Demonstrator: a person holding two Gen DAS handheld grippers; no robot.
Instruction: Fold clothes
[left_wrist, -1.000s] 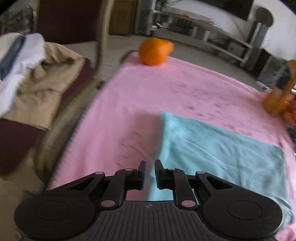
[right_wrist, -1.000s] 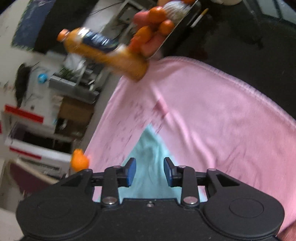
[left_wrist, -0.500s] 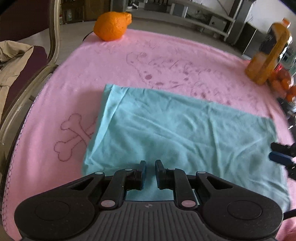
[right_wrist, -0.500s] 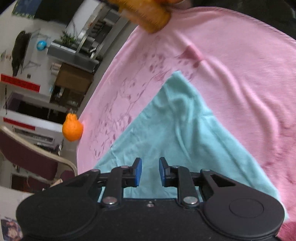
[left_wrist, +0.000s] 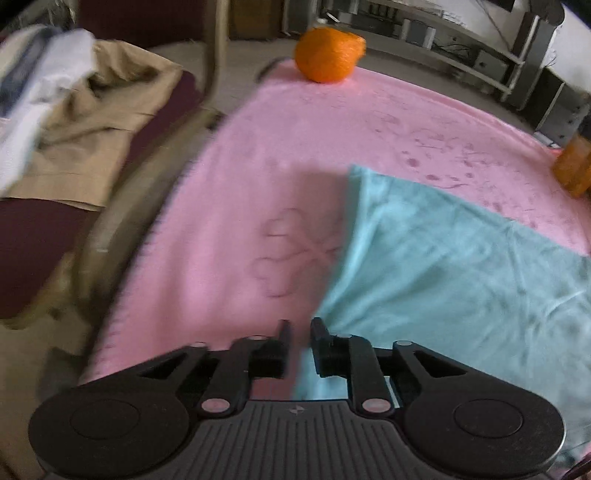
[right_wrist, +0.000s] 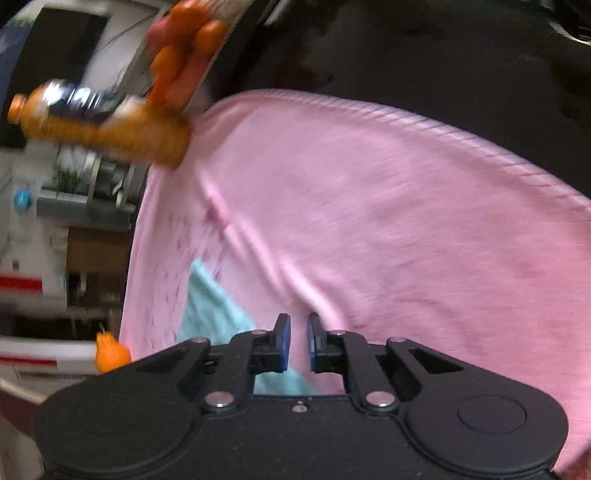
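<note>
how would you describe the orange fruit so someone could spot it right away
Start from the big pink blanket that covers the table. Follow it to its far edge, beyond the teal cloth: the orange fruit sits there alone. It is round and bumpy, unlike the tall orange drink bottle at the other side.

Both wrist views look steeply down, close over the pink blanket (left_wrist: 266, 155). The left view faces its orange-fruit (left_wrist: 328, 55) end; the right view faces its bottle (right_wrist: 99, 125) edge. Both views share the blanket and the teal cloth (left_wrist: 461, 280).
</note>
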